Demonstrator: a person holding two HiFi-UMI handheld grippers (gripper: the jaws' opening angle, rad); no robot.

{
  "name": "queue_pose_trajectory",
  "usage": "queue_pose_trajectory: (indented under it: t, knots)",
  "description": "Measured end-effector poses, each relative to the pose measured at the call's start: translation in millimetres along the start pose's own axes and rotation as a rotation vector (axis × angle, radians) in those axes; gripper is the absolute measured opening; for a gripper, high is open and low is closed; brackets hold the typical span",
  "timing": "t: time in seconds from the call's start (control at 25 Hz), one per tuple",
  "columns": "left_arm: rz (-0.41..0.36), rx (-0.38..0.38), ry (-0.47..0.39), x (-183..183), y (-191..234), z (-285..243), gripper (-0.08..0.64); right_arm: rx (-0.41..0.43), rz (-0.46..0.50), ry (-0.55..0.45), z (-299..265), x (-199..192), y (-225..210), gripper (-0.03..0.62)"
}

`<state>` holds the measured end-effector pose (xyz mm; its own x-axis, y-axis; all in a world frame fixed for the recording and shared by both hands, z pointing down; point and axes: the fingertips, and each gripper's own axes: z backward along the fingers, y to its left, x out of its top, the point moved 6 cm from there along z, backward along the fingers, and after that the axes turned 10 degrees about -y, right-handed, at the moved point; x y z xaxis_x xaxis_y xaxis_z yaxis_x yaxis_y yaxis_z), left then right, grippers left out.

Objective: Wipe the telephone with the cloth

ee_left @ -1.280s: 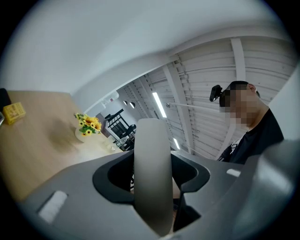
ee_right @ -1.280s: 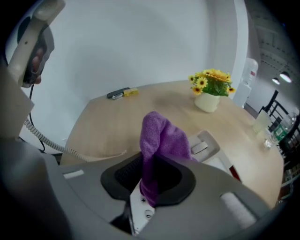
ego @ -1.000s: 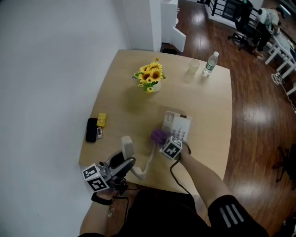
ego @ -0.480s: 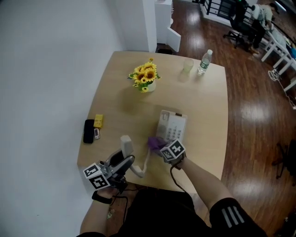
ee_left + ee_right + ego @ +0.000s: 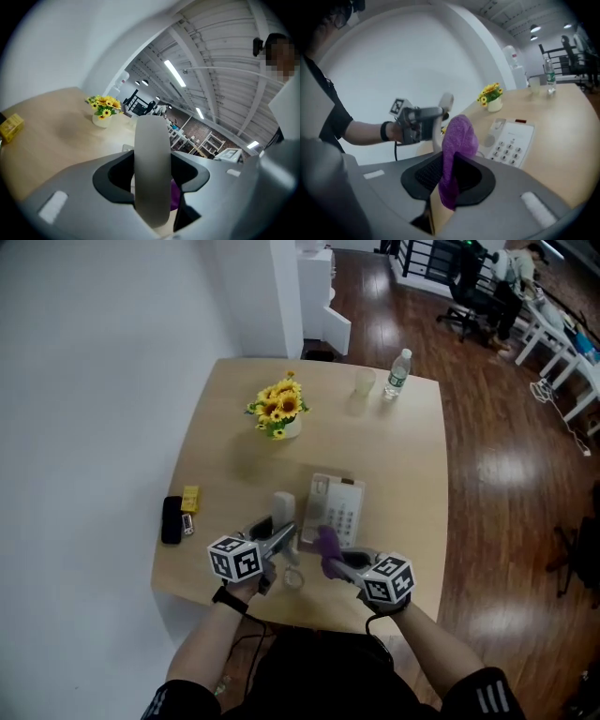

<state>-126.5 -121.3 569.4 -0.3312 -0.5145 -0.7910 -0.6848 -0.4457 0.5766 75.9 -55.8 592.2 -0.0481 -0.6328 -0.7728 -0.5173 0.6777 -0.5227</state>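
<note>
- The telephone (image 5: 336,510) lies on the desk (image 5: 412,465) near your edge, with bare wood open to its right and beyond it.
- Since a second ago, the handset (image 5: 283,506) has come in from the near-left corner to the telephone's left side.
- The telephone's long axis runs away from you, keypad nearest.
- Your left claw (image 5: 281,533) clamps the handset; your right claw (image 5: 339,562) pinches the purple cloth (image 5: 327,543).

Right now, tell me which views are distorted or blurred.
Left gripper view: heavy fisheye, dark corners, handset soft up close. Right gripper view: same warp, cloth slightly soft, telephone sharper. Head view: sharp, evenly lit, glare streaks on floor.
</note>
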Motion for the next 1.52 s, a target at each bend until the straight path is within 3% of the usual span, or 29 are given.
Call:
queue_pose_trajectory:
  t: [0.32, 0.64, 1.12, 1.32, 1.52]
  knots:
    - [-0.096, 0.207, 0.204, -41.9, 26.0, -87.9, 0.222, -0.109, -0.058, -0.223, 82.3, 36.3, -1.3, 0.071]
    - [-0.151, 0.35, 0.319, -66.4, 45.5, -129.1, 0.222, -0.141, -0.055, -0.291, 107.8, 45.3, -6.1, 0.071]
    - [-0.179, 0.431, 0.329, -72.8, 40.8, -156.9, 0.227, -0.126, -0.084, -0.307, 115.7, 41.4, -13.1, 0.071]
    - [-0.242, 0.407, 0.351, -75.4, 38.5, -157.0, 0.239, -0.116, -0.087, -0.309, 114.8, 42.4, -12.5, 0.071]
    - [-0.248, 0.361, 0.321, -64.3, 30.5, -151.4, 0.286, -0.106, -0.078, -0.323, 113.9, 47.9, -8.5, 0.071]
